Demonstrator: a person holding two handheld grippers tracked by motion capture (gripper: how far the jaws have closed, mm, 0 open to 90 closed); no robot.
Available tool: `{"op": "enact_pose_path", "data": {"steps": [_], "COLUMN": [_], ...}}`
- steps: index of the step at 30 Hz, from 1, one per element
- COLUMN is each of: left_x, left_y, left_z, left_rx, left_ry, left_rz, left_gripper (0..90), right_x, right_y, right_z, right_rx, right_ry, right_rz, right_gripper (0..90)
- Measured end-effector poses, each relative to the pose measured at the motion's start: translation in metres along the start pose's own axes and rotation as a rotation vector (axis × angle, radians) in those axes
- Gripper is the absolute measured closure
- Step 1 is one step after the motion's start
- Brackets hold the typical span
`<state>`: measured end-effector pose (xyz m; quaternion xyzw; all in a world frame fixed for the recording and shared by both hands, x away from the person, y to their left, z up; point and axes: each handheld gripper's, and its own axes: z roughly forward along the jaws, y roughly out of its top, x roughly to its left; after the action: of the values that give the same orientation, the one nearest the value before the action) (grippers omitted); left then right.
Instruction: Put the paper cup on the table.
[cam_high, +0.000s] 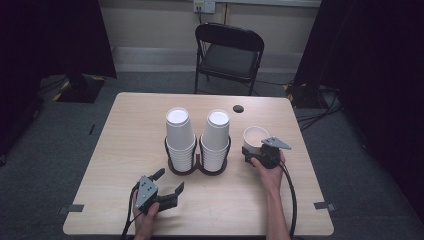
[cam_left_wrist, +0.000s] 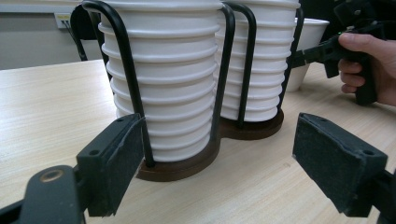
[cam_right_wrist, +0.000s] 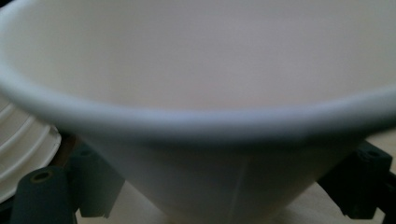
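Two tall stacks of upturned white paper cups (cam_high: 179, 135) (cam_high: 216, 132) stand in a black wire holder (cam_high: 197, 167) with a brown base, mid-table. In the left gripper view the stacks (cam_left_wrist: 168, 79) (cam_left_wrist: 266, 70) rise close ahead. My left gripper (cam_high: 170, 181) (cam_left_wrist: 217, 163) is open near the front edge, just short of the holder base (cam_left_wrist: 187, 165), with nothing between its pads. A single upright white cup (cam_high: 255, 136) (cam_left_wrist: 310, 42) (cam_right_wrist: 201, 70) stands right of the holder. My right gripper (cam_high: 254, 150) (cam_right_wrist: 229, 186) is shut on its lower part, a jaw on each side.
The light wooden table (cam_high: 125, 130) has a dark round cable hole (cam_high: 238, 108) near its far edge. A black folding chair (cam_high: 227, 52) stands behind the table. Dark curtains hang at both sides. Bare tabletop lies left of the holder and along the front.
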<state>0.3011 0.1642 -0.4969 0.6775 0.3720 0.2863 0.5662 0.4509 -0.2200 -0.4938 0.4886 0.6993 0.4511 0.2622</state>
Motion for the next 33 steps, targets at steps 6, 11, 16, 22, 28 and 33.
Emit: {"op": "enact_pose_path", "data": {"steps": [6,11,16,22,28,33], "left_x": [0.0,0.001,0.001,0.003,0.002,0.002], "left_y": [0.0,0.001,0.001,0.001,0.001,0.001], "left_z": [0.0,0.001,0.001,0.002,0.002,0.001], "left_rx": [0.001,0.014,0.018,0.015,0.018,0.016], "left_ry": [0.001,0.003,0.013,0.021,0.029,0.029], "left_rz": [-0.001,-0.01,-0.007,-0.048,-0.044,-0.044], "left_gripper": [16.3,16.6,16.6,16.2,16.0,16.0], "right_x": [0.002,0.005,0.008,0.013,0.017,0.029], "right_y": [-0.003,-0.004,-0.011,-0.015,-0.021,-0.026], "right_z": [-0.008,-0.019,-0.028,-0.041,-0.061,-0.076], "right_rx": [-0.003,-0.013,-0.005,-0.022,-0.053,-0.1], "right_ry": [-0.01,-0.02,-0.034,-0.073,-0.075,-0.044], "right_rz": [0.005,0.012,0.025,0.039,0.076,0.073], "right_gripper": [13.2,15.0,13.0,14.1,13.9,18.1]}}
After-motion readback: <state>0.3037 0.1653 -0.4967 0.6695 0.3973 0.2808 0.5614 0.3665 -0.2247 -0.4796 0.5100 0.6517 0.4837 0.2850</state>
